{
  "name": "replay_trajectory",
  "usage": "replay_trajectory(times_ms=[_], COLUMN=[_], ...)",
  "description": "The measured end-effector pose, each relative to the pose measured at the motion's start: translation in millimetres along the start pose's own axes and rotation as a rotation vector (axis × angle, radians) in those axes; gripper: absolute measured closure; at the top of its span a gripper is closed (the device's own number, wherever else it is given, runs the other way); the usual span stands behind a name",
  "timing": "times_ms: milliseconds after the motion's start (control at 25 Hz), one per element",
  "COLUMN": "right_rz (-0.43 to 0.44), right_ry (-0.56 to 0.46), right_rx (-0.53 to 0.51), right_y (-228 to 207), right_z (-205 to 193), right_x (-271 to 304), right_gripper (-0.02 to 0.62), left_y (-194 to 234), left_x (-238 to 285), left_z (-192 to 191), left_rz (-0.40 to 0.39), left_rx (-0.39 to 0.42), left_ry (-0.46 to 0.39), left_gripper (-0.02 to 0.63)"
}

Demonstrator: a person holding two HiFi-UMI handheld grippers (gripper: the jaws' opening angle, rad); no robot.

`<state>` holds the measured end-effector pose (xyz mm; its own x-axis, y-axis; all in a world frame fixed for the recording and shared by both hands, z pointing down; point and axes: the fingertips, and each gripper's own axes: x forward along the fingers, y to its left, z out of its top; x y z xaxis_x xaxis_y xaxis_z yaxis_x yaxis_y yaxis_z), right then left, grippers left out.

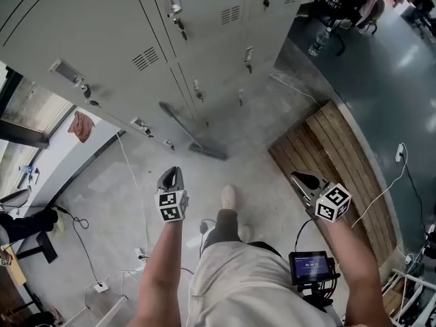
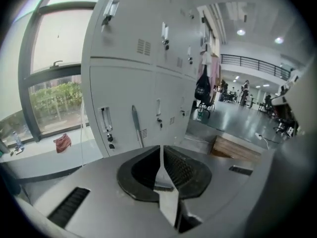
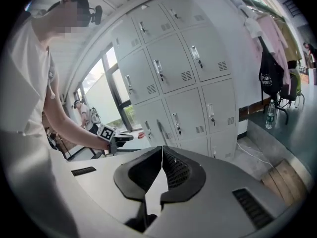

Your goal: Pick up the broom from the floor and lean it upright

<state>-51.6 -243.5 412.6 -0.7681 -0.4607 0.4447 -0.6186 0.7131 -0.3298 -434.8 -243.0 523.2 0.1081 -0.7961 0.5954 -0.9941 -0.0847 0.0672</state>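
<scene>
Left tongs and right tongs are closed, empty; the broom leans on the lockers, and may slide on the smooth floor and topple

Left gripper, right gripper, fingers together

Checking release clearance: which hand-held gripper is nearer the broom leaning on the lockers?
Left. In the head view the left hand-held gripper is just below the broom; the right hand-held gripper is off to its right, by the wooden boards.
</scene>
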Motion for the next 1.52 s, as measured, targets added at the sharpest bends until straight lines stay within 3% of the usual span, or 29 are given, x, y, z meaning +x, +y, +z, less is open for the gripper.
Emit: replay_trajectory(times_ms=[240,360,640,800,1160,1520], right_rz=[0.009,0.022,0.023,0.036,0.070,0.107], right_ry=[-0.085,-0.121,-0.150,-0.178,-0.262,-0.273], right_rx=[-0.054,-0.058,0.005,0.029,0.036,-0.005], right_y=[45.1,63.2,82.0,100.1,159.3,197.7], right_z=[-11.8,-15.9,-45.7,-52.5,-38.1,-15.5], right_x=[-58.0,-84.7,-126.9,-140.0,-110.5,-87.3], right_gripper=[0.579,0.579,0.580,0.579,0.580,0.580], left_y=[-78.6,-105.7,-116.8,-118.0,-107.2,-88.7], left_x=[-97.9,-145.2,-220.1,-248.3,-285.9,-304.2], left_z=[11.7,9.7,-15.1,-12.5,-16.5,-28.1], left_rz=[-0.183,-0.233,-0.227,-0.223,-0.247,-0.267], left_rx=[0.082,0.099,0.027,0.042,0.002,-0.026], left_ry=[-0.107,-0.139,-0.142,-0.168,-0.231,-0.245], left_gripper=[0.586,0.586,0.588,0.588,0.588,0.588])
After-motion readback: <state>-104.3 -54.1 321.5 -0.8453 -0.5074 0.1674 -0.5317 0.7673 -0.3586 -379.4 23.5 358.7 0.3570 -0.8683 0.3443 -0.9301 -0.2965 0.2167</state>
